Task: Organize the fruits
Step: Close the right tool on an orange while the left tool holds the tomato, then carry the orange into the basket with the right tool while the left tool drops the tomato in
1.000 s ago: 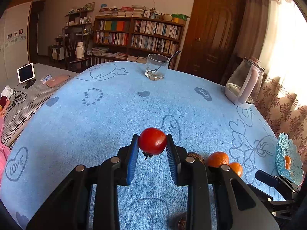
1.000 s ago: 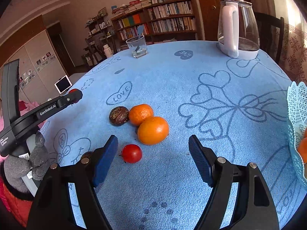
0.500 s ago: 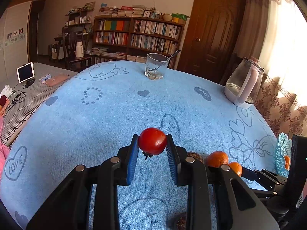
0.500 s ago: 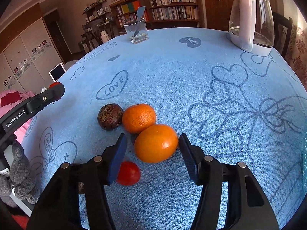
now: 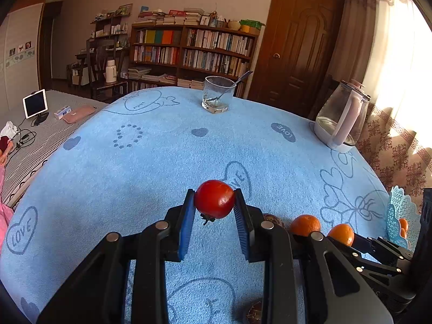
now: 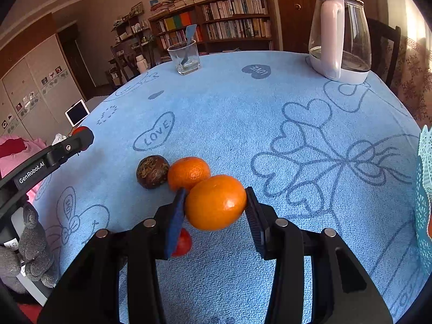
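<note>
Basket (image 6: pixel 424 189) lies at the far right edge of the table, nearer the right gripper (image 6: pixel 216 205), whose jaws have just been closing onto the large orange (image 6: pixel 215 202), while the left gripper (image 5: pixel 214 205) pinches a tomato (image 5: pixel 214 198) aloft.

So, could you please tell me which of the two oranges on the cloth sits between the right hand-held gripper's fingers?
The larger, nearer orange; the smaller orange lies behind it, beside the dark brown fruit.
</note>
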A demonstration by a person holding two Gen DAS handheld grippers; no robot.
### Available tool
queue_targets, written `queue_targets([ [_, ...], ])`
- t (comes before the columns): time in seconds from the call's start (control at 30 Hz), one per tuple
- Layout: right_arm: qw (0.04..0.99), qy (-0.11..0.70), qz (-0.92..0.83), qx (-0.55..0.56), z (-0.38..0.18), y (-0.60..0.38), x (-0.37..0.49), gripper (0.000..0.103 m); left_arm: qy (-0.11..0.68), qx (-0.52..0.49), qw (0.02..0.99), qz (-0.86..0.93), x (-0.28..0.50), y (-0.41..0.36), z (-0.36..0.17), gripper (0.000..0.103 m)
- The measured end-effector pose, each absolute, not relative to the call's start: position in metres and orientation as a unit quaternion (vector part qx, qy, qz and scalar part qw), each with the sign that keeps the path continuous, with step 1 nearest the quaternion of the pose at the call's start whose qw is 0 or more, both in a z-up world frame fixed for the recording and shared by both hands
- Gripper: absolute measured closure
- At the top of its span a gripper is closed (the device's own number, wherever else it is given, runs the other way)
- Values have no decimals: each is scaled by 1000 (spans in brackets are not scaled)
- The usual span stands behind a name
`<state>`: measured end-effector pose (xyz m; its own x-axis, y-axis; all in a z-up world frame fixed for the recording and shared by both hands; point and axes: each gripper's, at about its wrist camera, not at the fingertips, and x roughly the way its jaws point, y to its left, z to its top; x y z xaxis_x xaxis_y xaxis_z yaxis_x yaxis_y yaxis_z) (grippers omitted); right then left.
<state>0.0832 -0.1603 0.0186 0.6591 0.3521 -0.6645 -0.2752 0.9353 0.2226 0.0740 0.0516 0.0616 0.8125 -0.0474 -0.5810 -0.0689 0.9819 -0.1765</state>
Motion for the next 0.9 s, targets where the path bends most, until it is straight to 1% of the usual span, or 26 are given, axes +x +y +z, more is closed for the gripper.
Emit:
queue_targets([
  [0.6, 937, 312, 78, 138, 58, -268, 47, 58, 303, -88, 949, -8, 72, 41, 63, 74],
  [0.9, 942, 296, -2, 160, 61, -338, 20, 58, 305, -86, 948, -24, 69, 33, 62, 74],
])
